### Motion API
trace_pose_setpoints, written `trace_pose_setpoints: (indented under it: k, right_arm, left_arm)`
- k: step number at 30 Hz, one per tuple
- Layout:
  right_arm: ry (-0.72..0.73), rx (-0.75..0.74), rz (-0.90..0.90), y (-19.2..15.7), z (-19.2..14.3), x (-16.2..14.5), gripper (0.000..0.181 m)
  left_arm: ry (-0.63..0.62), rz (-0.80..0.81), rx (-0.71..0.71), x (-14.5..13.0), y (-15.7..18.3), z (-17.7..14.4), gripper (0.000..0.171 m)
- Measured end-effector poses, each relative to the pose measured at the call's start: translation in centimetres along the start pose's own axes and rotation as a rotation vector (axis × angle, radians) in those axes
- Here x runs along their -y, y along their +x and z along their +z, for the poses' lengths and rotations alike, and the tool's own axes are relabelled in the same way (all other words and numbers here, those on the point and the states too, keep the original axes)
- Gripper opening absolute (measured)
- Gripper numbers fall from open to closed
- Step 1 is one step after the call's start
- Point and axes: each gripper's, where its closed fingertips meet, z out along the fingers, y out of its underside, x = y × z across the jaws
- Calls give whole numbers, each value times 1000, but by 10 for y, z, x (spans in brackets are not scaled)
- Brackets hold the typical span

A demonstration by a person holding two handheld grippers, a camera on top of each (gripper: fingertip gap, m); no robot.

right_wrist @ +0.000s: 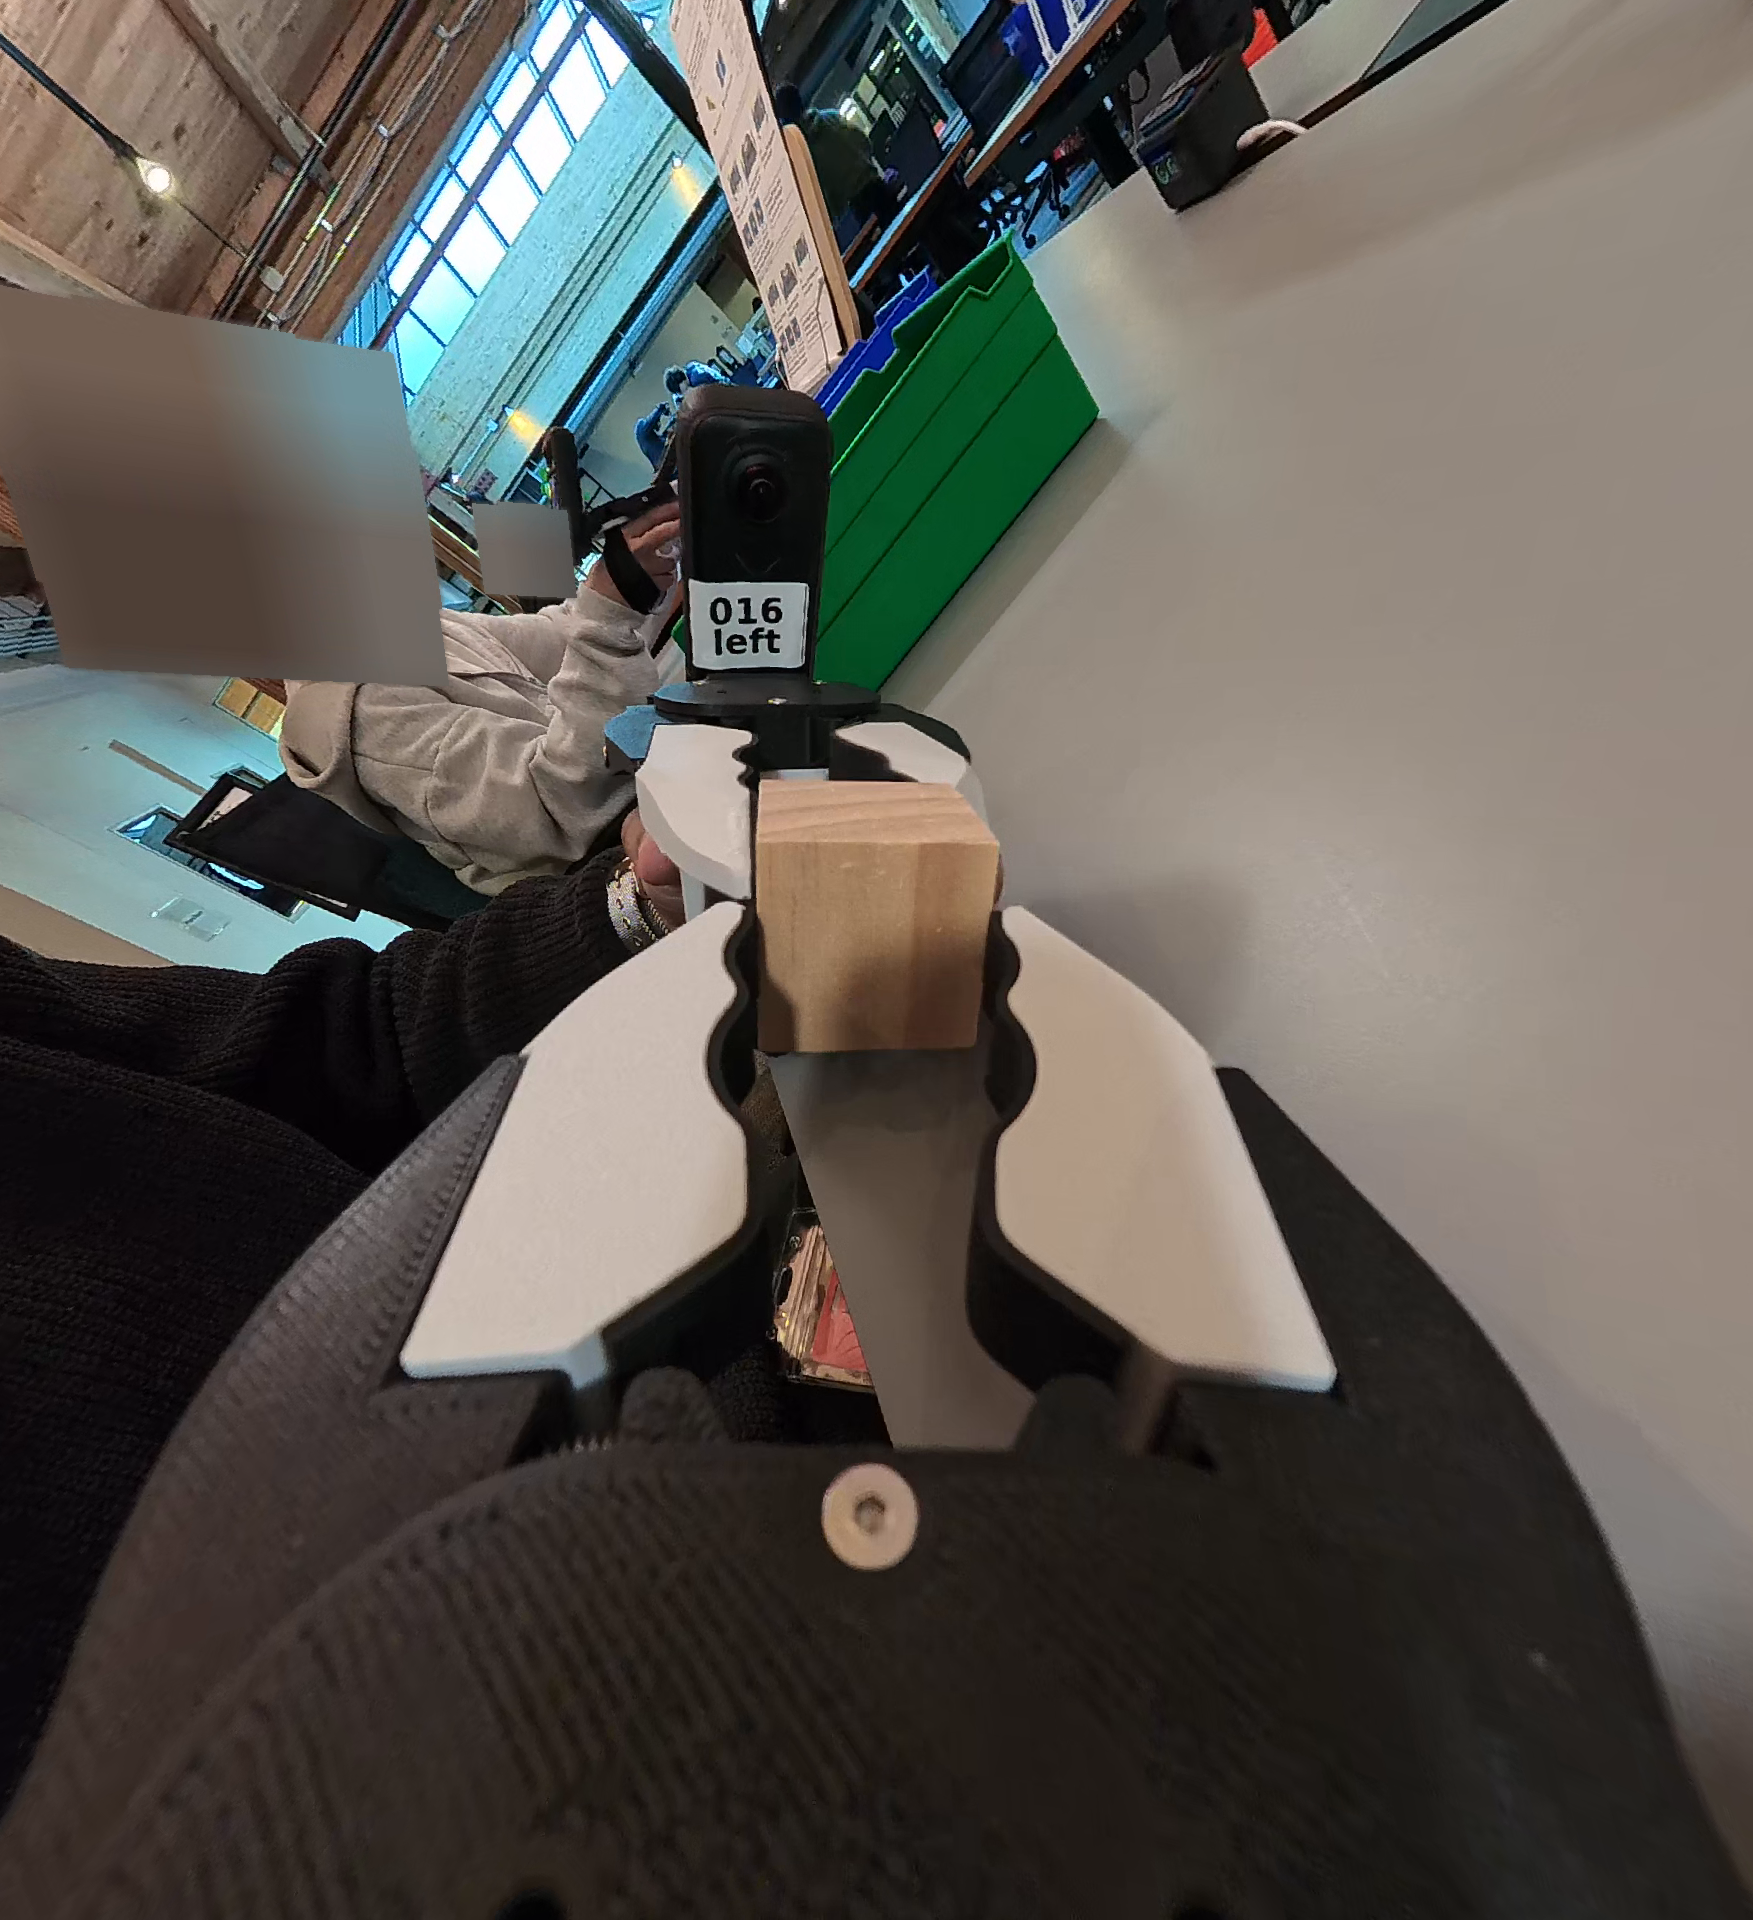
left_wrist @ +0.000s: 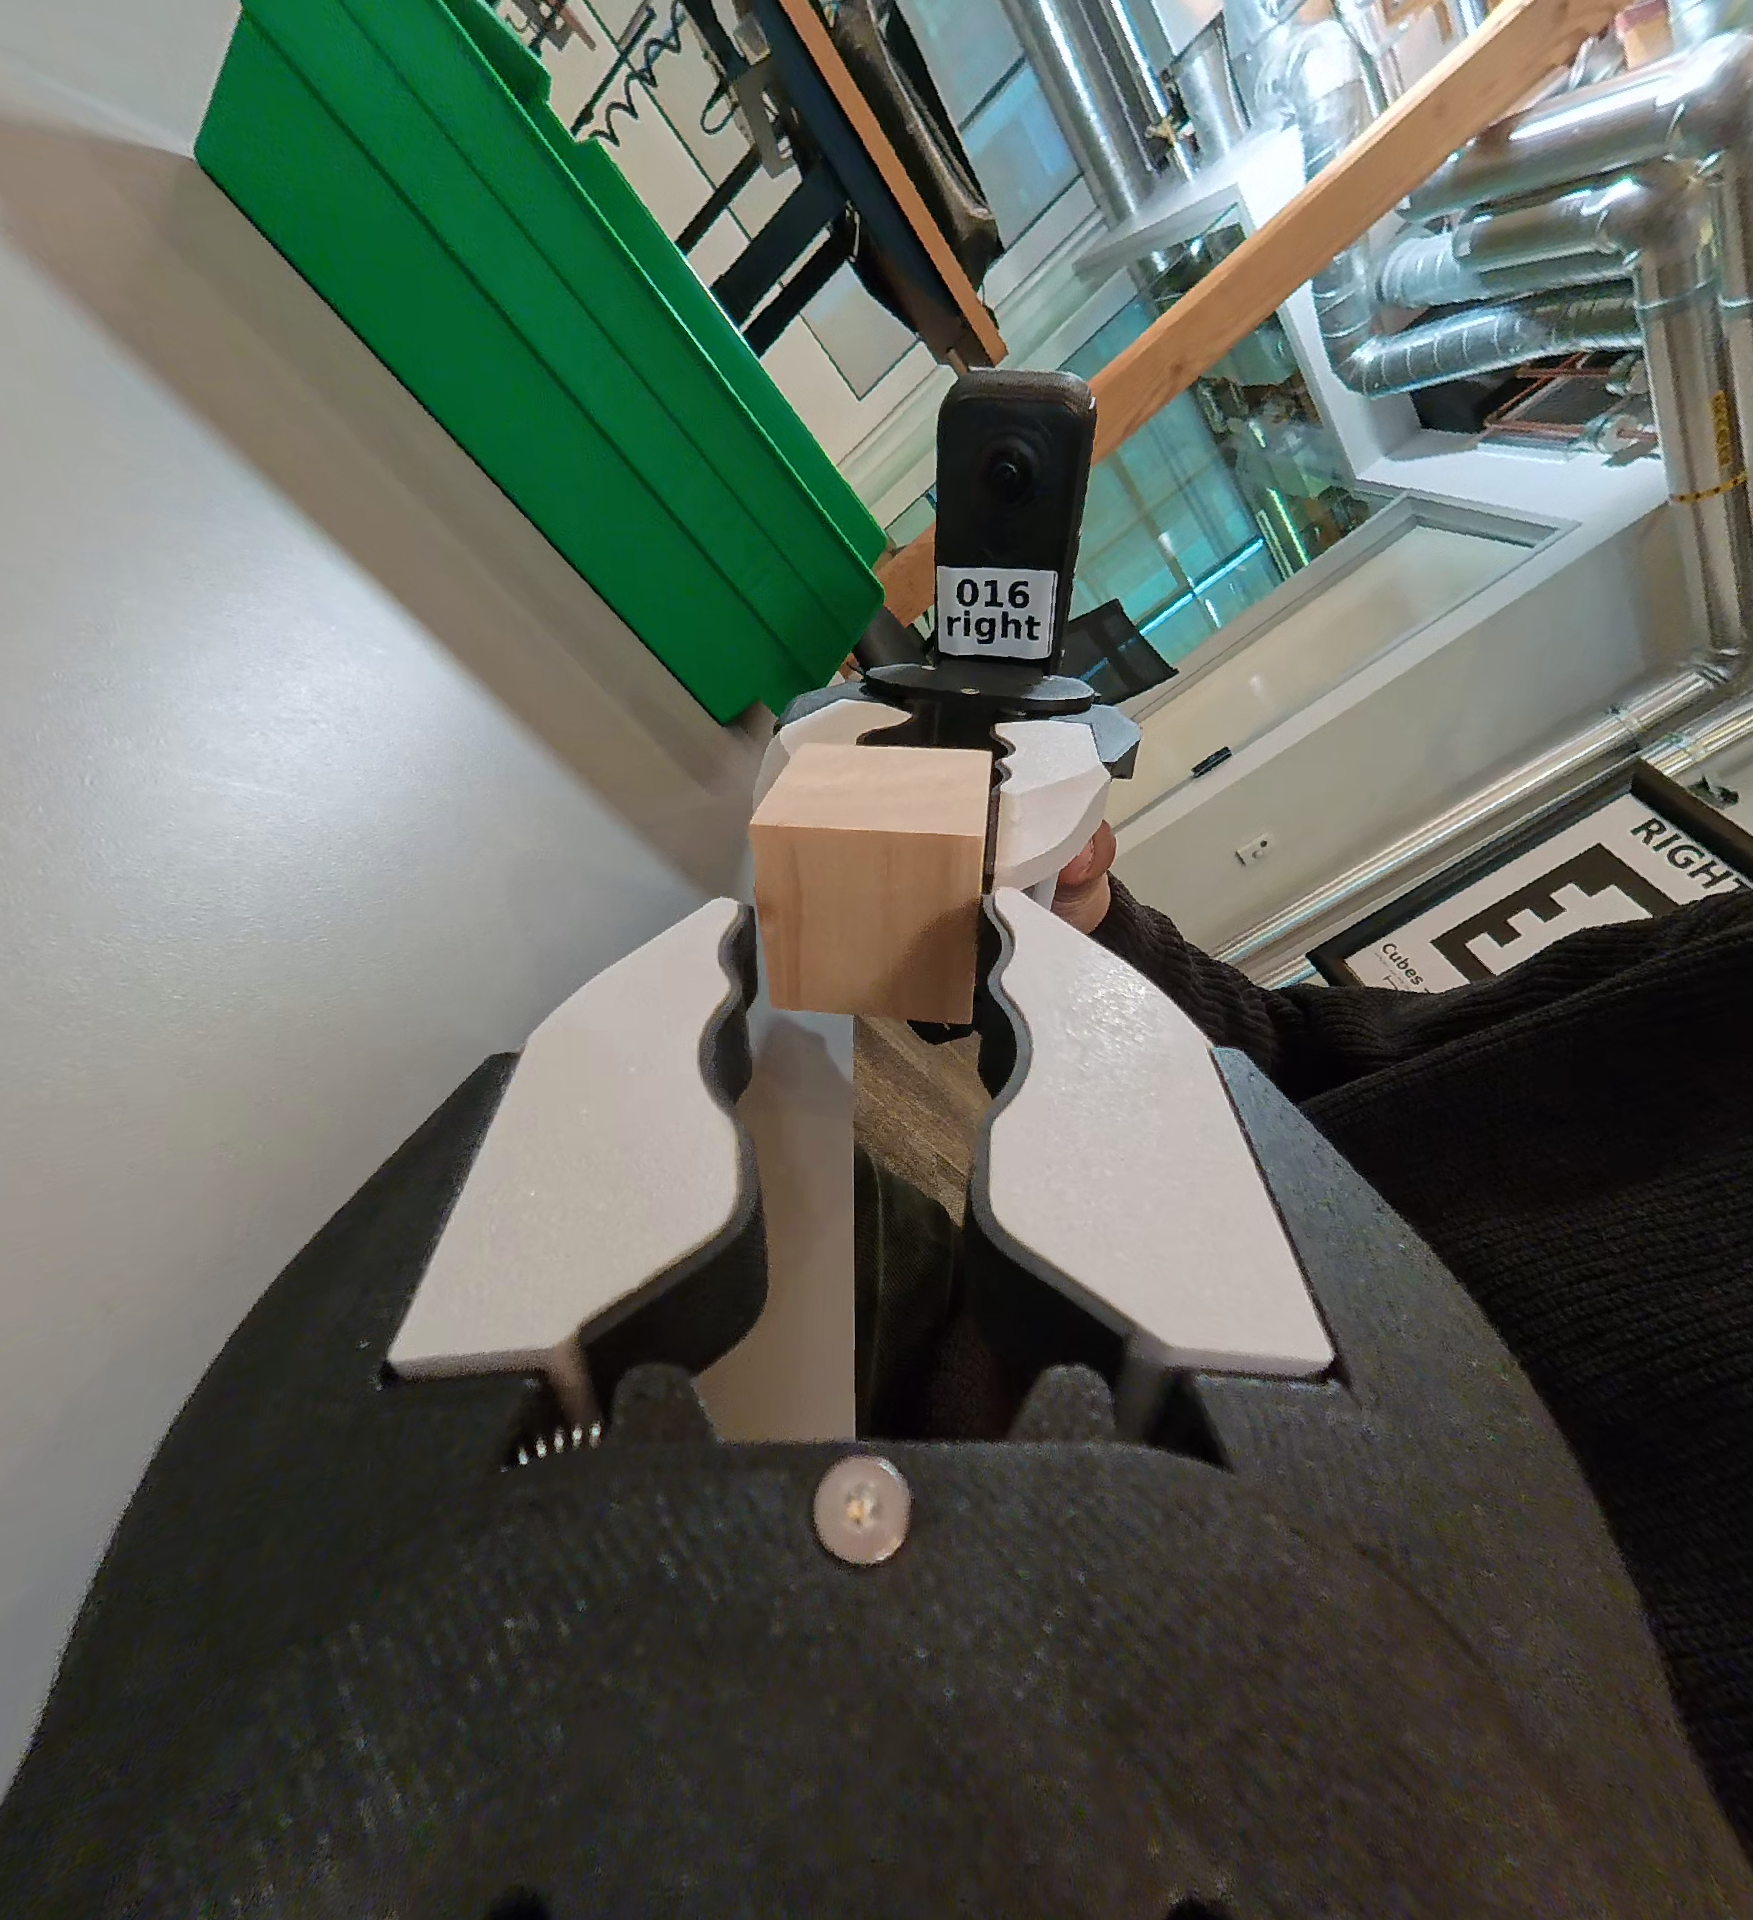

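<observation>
A pale wooden cube (left_wrist: 867,904) is held in the air between the two grippers, which face each other tip to tip. My left gripper (left_wrist: 867,935) is shut on the cube's near end, with its white fingers (left_wrist: 643,1091) on either side. My right gripper (left_wrist: 913,769) grips the far end, with its black camera (left_wrist: 1012,499) above it. In the right wrist view the cube (right_wrist: 872,925) sits between the right gripper's (right_wrist: 872,956) fingertips, and the left gripper (right_wrist: 810,790) clamps it from behind. Black-sleeved arms (right_wrist: 228,1039) hold both.
A white table (left_wrist: 124,831) lies beside the grippers, tilted in both views (right_wrist: 1474,727). A green plastic bin (left_wrist: 539,343) stands on it, also in the right wrist view (right_wrist: 955,468). A seated person in a grey hoodie (right_wrist: 477,758) is behind. A framed marker board (left_wrist: 1537,904) leans nearby.
</observation>
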Motion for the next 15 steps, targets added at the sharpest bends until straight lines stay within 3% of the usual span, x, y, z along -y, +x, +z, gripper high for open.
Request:
trace_pose_setpoints:
  k: [15]
  right_arm:
    - [1, -2, 7, 0, 0, 0, 42]
  left_arm:
    - [10, 23, 10, 2, 0, -1, 40]
